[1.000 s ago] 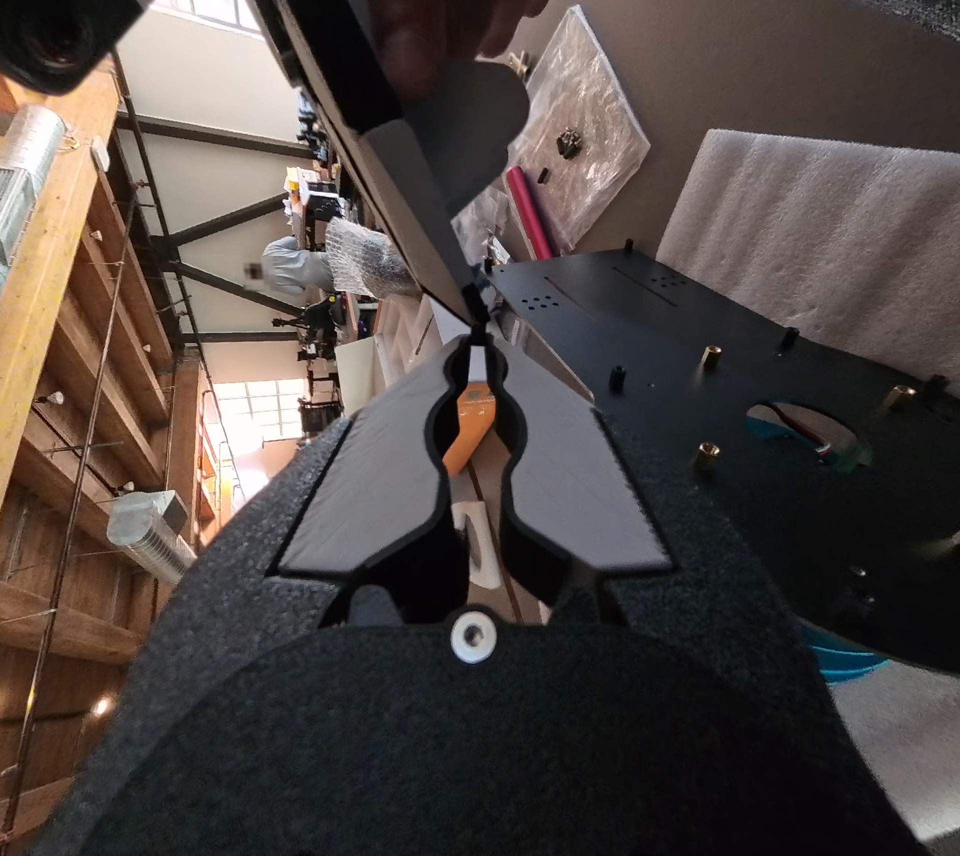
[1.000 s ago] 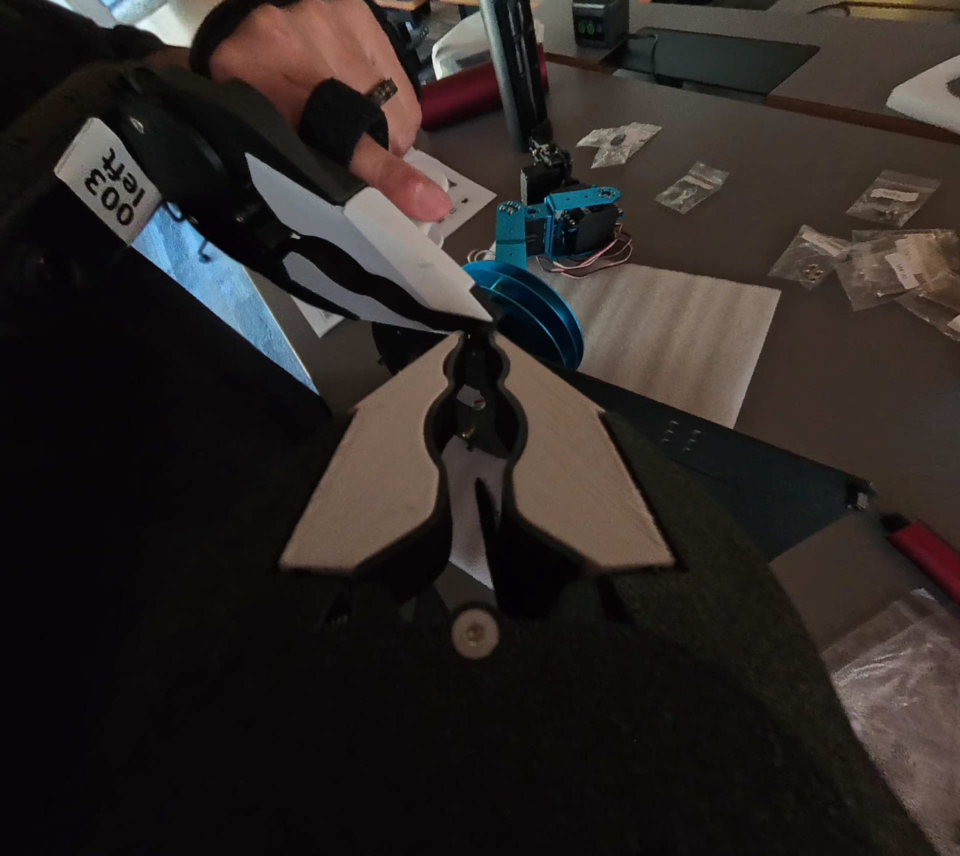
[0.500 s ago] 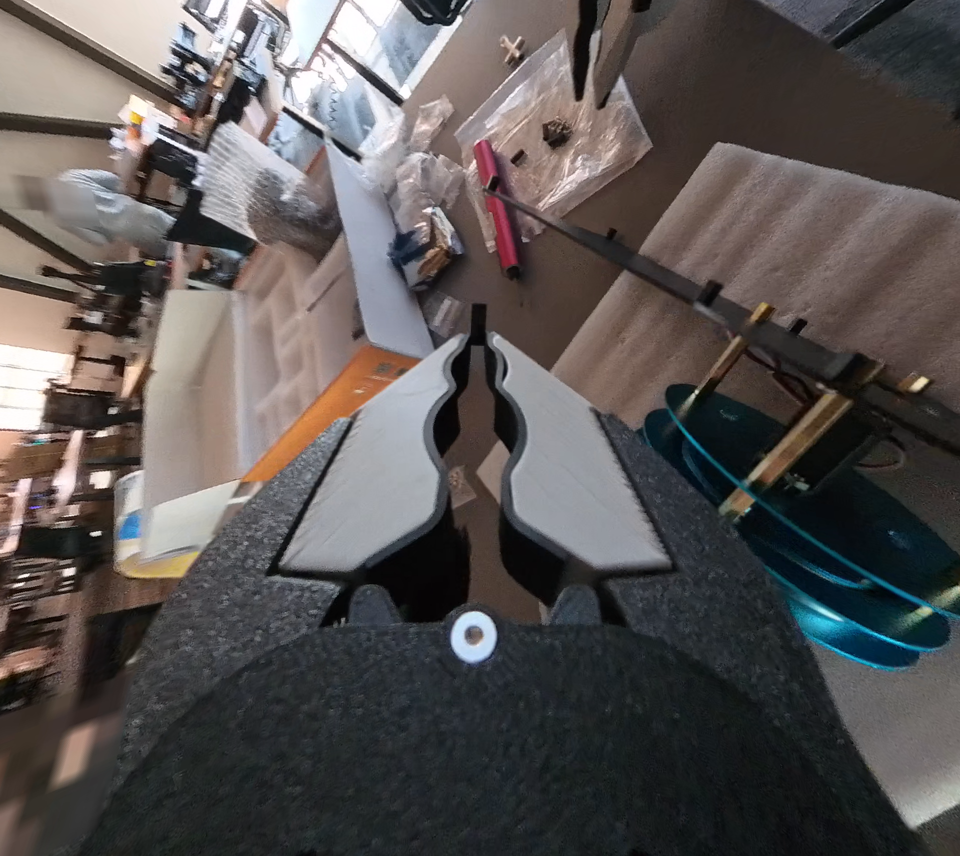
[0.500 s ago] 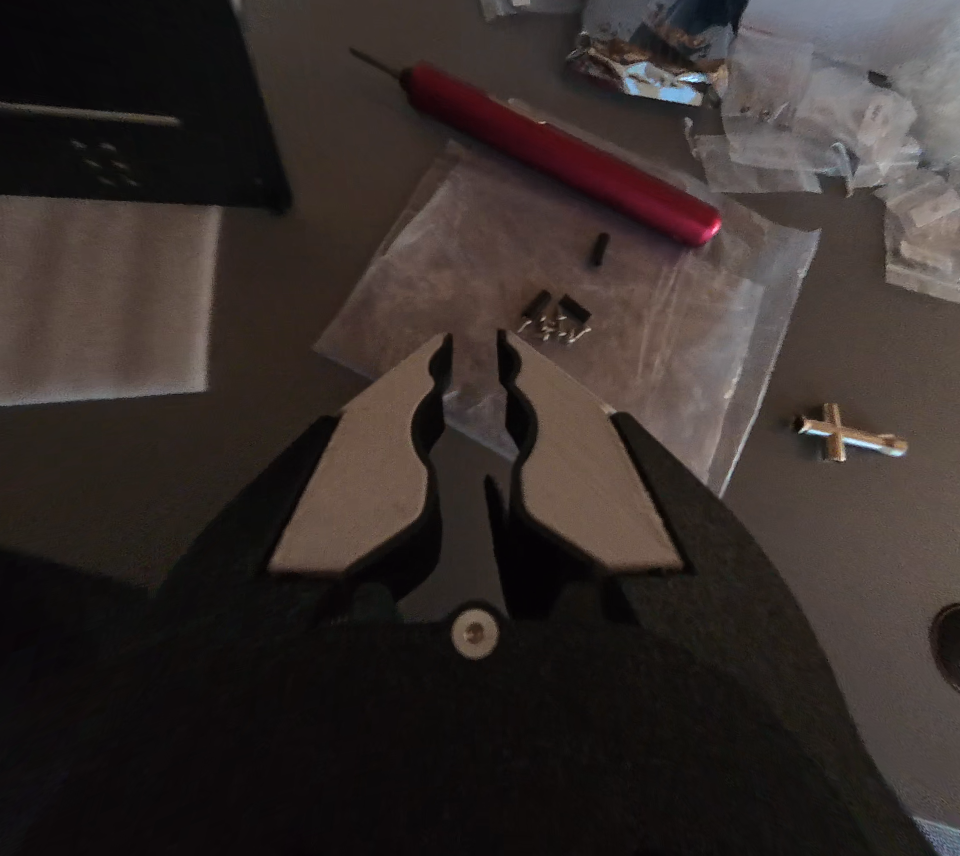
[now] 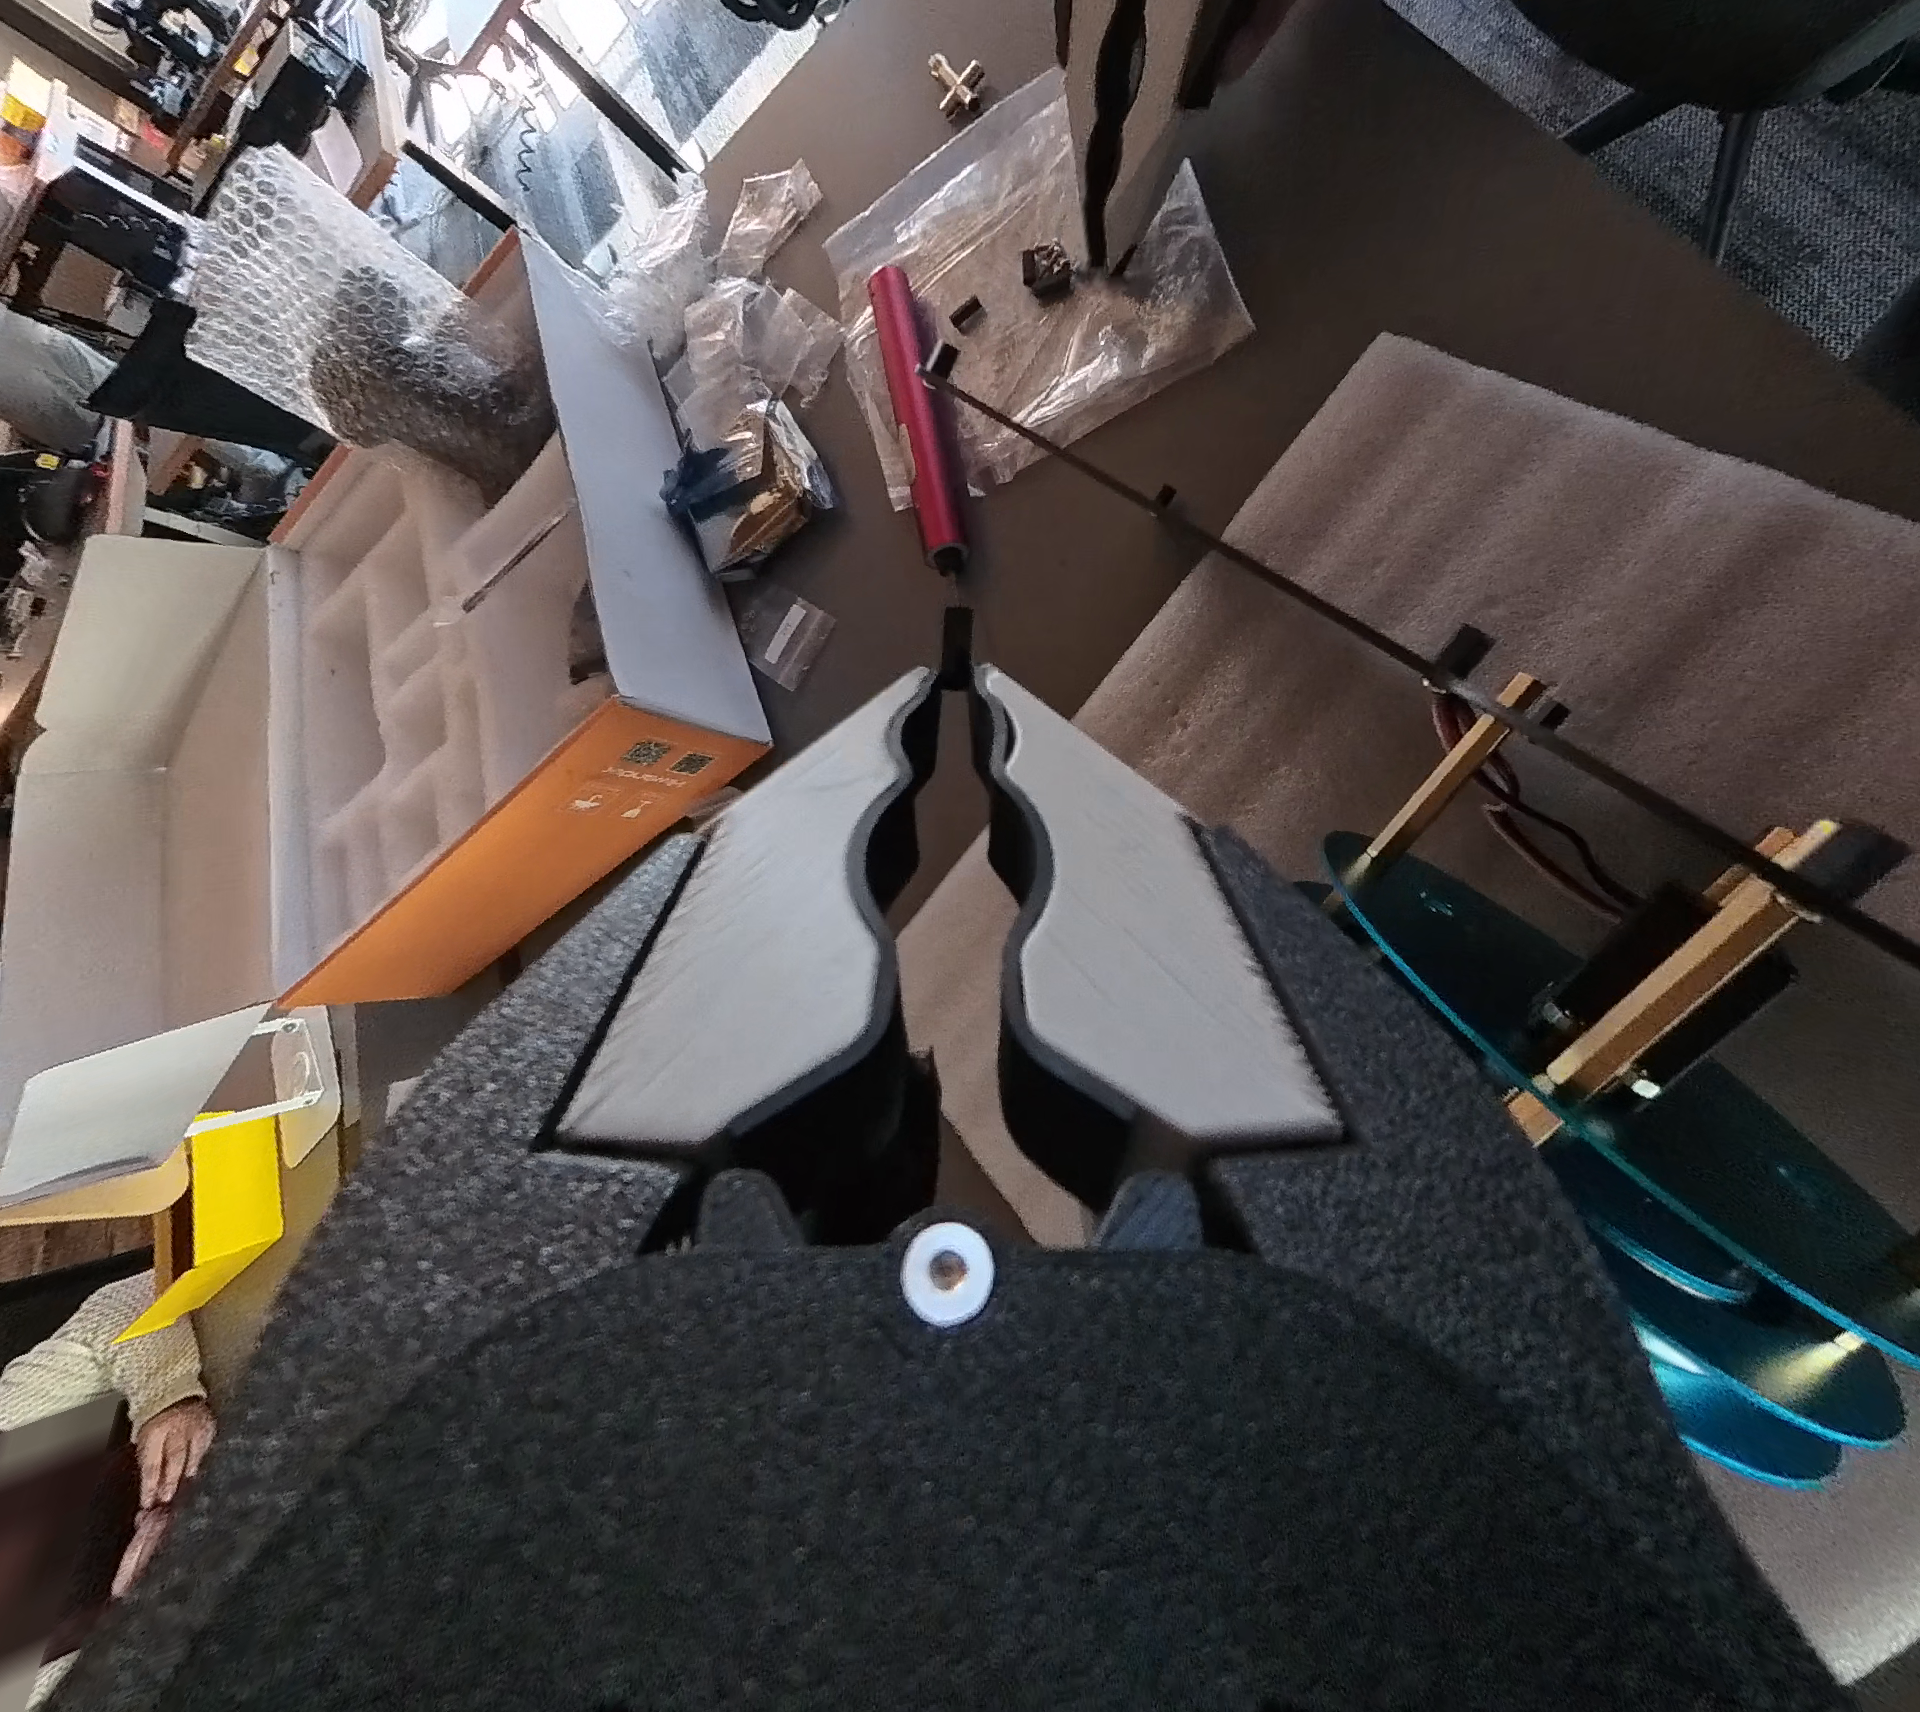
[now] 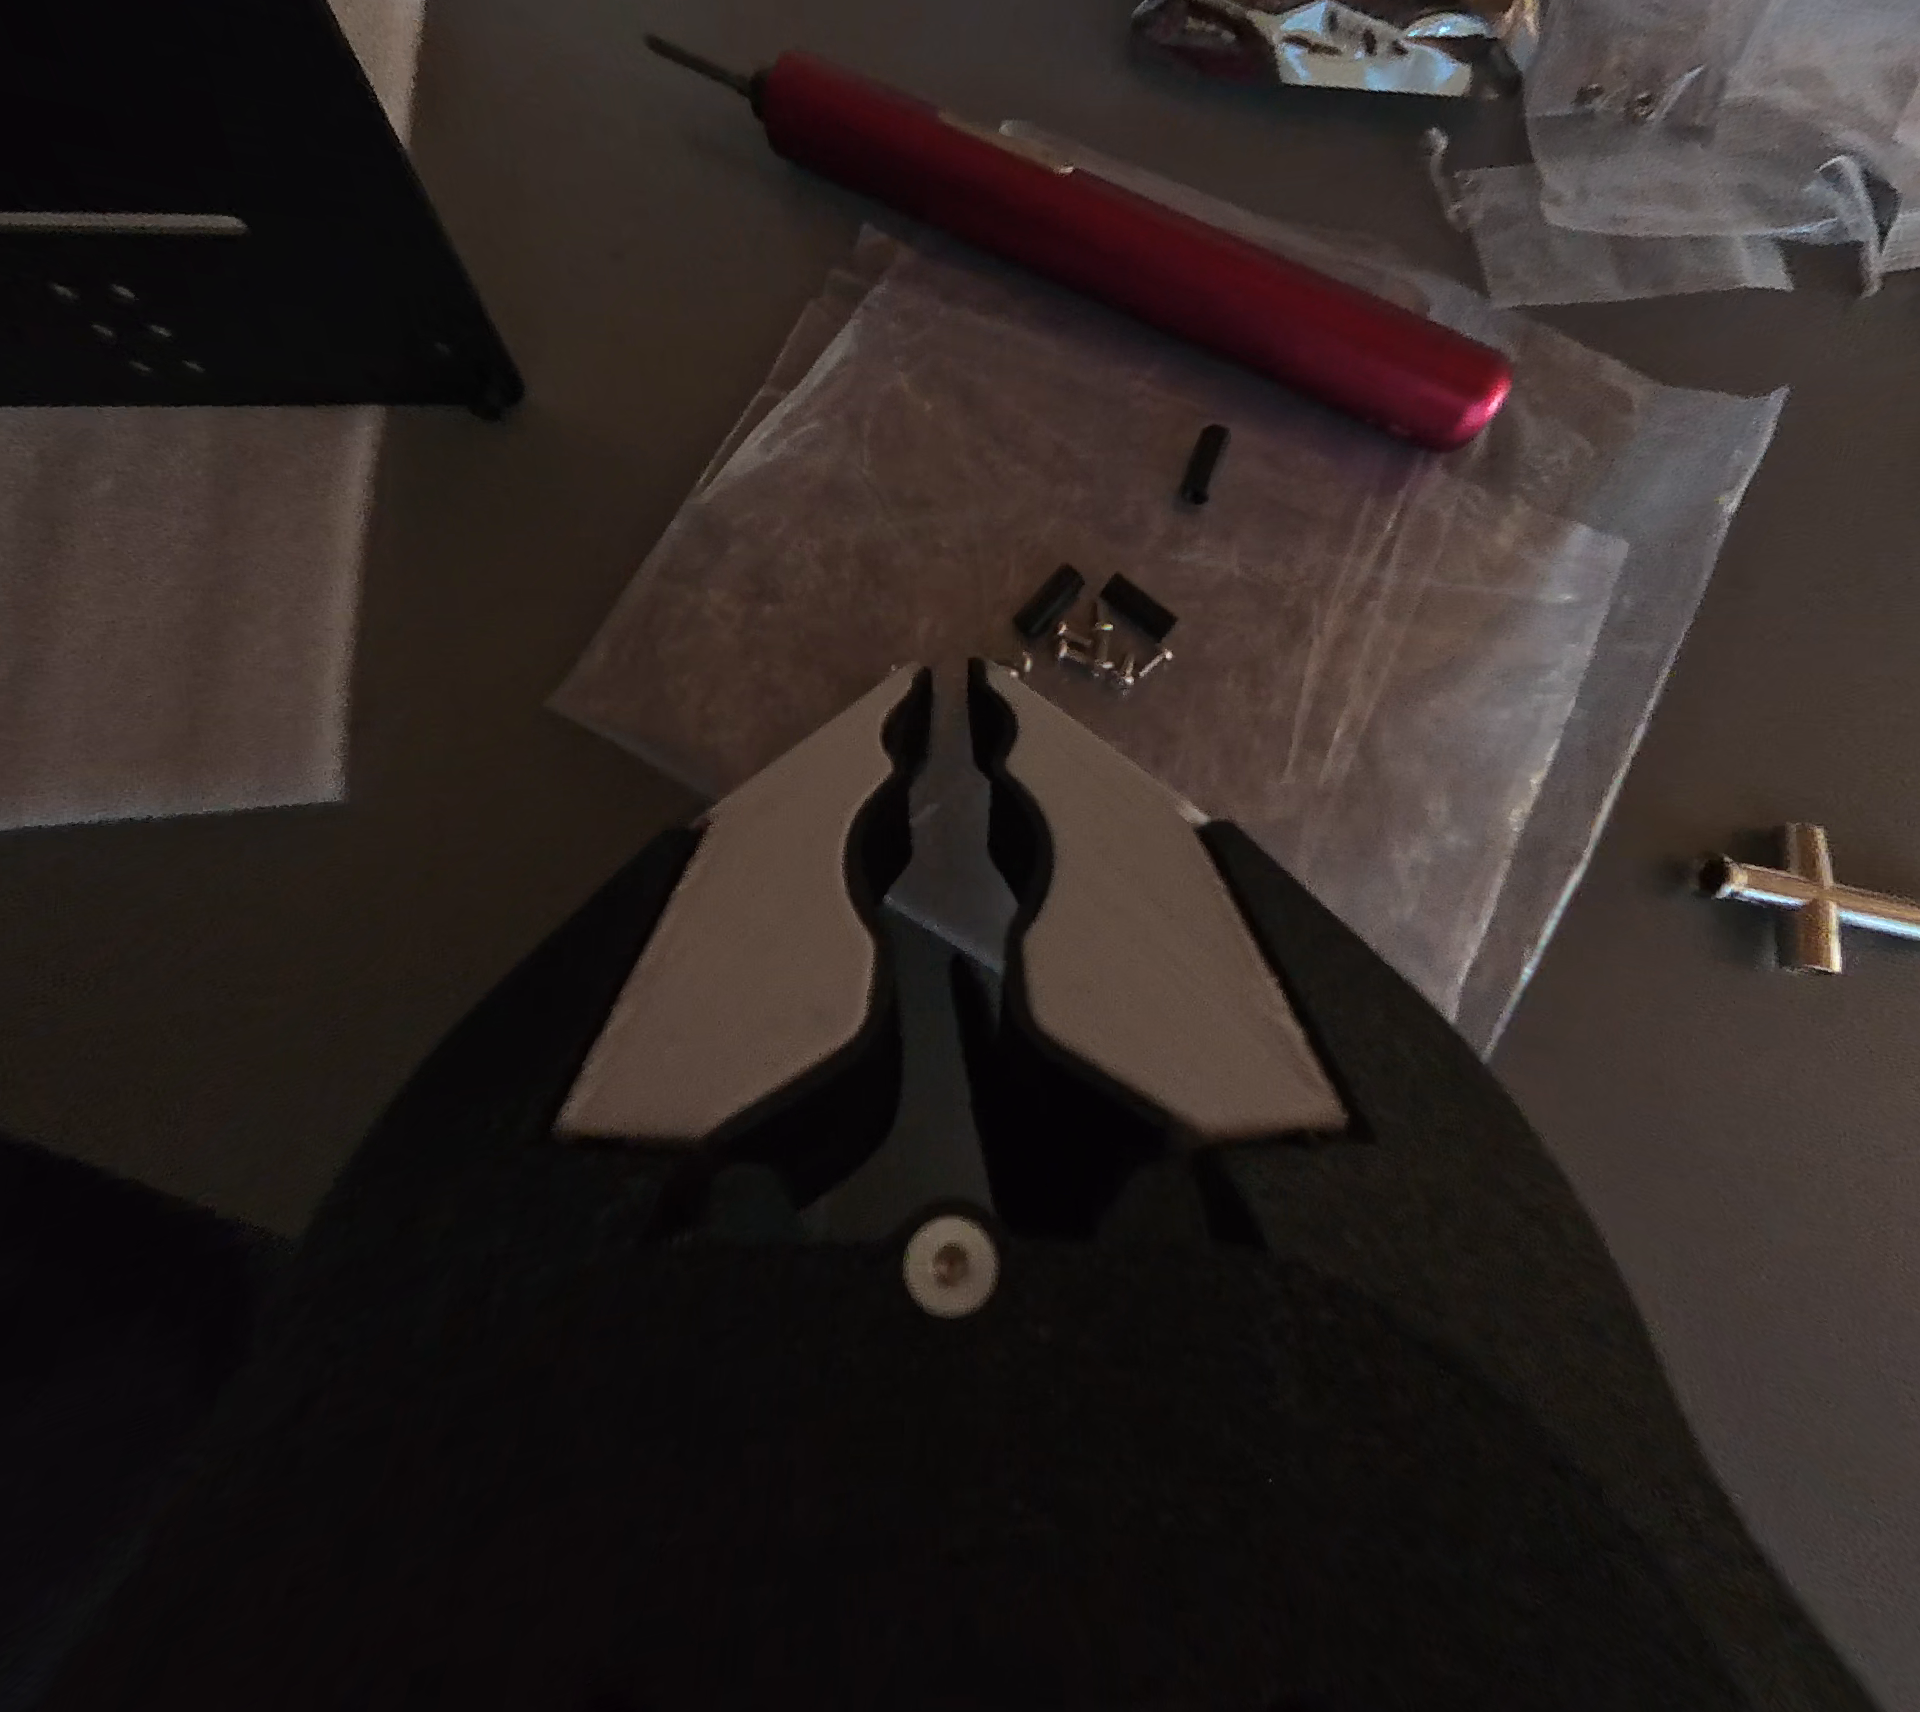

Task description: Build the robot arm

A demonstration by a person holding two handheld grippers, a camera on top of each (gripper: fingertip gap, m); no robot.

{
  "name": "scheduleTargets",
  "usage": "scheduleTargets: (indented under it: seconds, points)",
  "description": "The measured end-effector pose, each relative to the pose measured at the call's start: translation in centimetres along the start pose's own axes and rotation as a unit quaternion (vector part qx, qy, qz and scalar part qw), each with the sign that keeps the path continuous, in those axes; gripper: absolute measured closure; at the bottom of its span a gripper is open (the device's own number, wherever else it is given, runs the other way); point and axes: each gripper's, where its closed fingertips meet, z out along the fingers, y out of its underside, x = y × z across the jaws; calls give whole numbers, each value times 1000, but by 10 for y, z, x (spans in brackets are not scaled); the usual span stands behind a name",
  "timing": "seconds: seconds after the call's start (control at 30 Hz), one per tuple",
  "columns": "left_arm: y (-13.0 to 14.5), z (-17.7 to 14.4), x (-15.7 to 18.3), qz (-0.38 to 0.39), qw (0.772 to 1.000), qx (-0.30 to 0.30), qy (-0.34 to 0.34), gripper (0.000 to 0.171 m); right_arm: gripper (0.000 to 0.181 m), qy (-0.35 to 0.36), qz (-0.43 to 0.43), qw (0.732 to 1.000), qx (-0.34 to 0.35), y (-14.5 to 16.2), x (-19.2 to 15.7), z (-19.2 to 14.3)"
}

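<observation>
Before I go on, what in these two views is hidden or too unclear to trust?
- Right wrist view: small screws on the clear bag are too small and dim to count.
- Right wrist view: black plate is cut off by the left edge.
- Left wrist view: left tongs grip a small black piece; its lower part is hidden between them.
- Left wrist view: right tongs hide what their tips touch.

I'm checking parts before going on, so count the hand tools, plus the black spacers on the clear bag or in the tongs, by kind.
Red screwdriver: 1
Silver cross wrench: 1
Black spacers on the clear bag: 3
Black spacer pinched in the left tongs: 1
Total: 6
</observation>
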Motion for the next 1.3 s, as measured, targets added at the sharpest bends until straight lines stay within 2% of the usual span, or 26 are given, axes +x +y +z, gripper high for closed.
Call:
scheduleTargets:
  seconds: [0.17,0.3,0.47,0.73,0.97,1.2,1.3]
  points:
    - [3,1,3,0,1000,-7,0,167,171,2,-5,1000,2,-2,15,-6]
    - [5,1,4,1,1000,-13,-2,167,170,-25,-17,999,-17,2,9,-2]
    - [8,-1,6,-5,1000,-17,-4,167,172,4,-17,1000,-5,1,9,0]
    - [9,-2,6,-4,1000,-18,-3,167,175,-11,-1,1000,-21,5,-1,-2]
    - [10,-4,6,-6,1000,-17,-7,167,171,39,2,999,-12,-3,32,-5]
    - [11,-6,7,-1,1000,-22,-8,167,172,37,-6,999,-18,-4,39,0]
    - [13,-7,8,-2,1000,-24,-9,167,172,5,14,1000,-20,-1,32,0]
